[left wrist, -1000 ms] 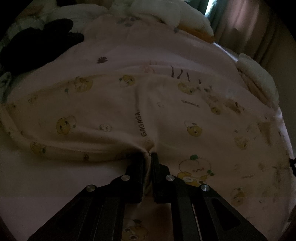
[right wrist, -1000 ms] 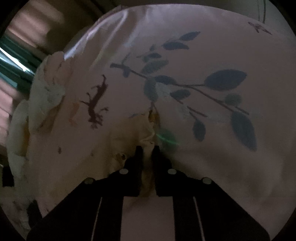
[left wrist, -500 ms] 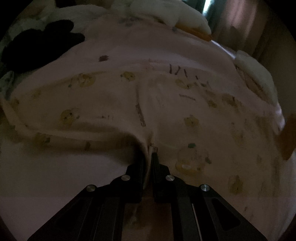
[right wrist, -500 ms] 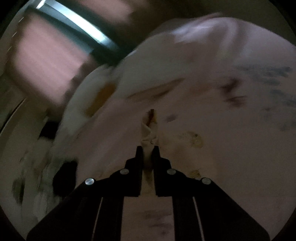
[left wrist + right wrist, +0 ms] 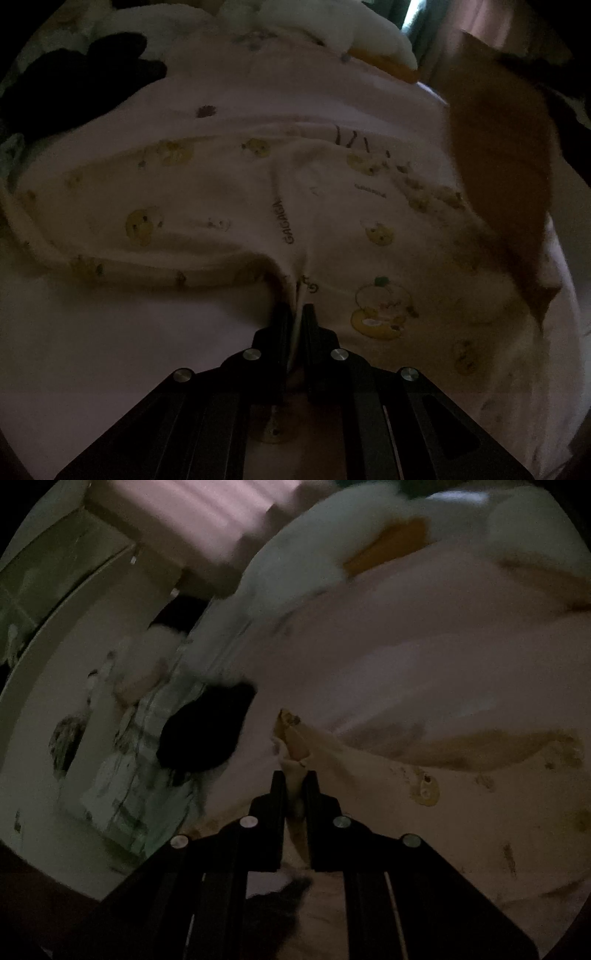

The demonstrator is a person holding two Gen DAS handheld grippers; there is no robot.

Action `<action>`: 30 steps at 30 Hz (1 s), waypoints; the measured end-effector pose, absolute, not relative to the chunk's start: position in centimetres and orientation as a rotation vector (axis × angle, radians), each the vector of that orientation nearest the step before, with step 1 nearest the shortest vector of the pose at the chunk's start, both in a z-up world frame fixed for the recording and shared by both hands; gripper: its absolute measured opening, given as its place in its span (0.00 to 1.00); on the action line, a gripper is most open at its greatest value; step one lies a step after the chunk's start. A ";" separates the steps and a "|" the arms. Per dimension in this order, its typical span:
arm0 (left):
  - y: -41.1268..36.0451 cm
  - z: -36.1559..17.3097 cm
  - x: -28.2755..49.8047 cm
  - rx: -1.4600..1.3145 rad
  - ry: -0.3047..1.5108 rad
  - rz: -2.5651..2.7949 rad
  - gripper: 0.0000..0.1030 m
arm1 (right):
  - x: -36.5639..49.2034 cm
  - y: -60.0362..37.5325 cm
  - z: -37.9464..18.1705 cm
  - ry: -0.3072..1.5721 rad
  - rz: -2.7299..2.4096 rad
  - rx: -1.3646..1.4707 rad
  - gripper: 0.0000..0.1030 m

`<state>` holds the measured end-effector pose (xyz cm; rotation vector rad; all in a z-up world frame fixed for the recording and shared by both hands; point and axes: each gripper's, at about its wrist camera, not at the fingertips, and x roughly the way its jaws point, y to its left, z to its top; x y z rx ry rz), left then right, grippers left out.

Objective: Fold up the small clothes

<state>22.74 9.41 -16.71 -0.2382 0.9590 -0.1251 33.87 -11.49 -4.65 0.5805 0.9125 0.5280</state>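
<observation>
Cream printed garment [image 5: 229, 206] lies mid-frame on pink bedsheet [image 5: 110, 339]. Left gripper [image 5: 295, 314] pins its near edge; right gripper [image 5: 294, 779], clamped on a corner, has swung across, so fold is underway.

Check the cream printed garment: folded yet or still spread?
Mid-fold: the cream printed garment lies mostly spread, one end lifted, pinched by both the left gripper and right gripper.

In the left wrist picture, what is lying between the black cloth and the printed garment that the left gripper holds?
Only bare pink sheet separates the black cloth from the garment in the left gripper, as the left wrist view shows.
</observation>
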 end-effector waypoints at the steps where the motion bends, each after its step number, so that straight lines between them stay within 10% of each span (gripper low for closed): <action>1: 9.5 -16.8 22.8 -0.246 0.959 -0.130 0.07 | 34.7 -9.0 -5.3 0.939 0.565 0.585 0.10; 10: 9.4 -16.9 22.8 -0.244 0.959 -0.144 0.07 | 31.7 -2.4 -9.0 1.149 0.631 0.475 0.23; 12: 9.1 -16.9 22.8 -0.235 0.956 -0.140 0.07 | 31.4 -4.1 -7.5 1.114 0.628 0.471 0.40; 14: 8.8 -16.9 22.7 -0.219 0.951 -0.134 0.07 | 30.5 -5.5 -6.5 1.095 0.580 0.426 0.84; 23: 8.6 -16.9 23.0 -0.195 0.945 -0.110 0.07 | 25.5 -17.3 -4.7 0.948 0.161 -0.076 0.81; 30: 7.4 -16.9 22.3 -0.135 0.933 -0.039 0.07 | 23.9 -22.9 -12.8 1.119 0.058 -0.170 0.55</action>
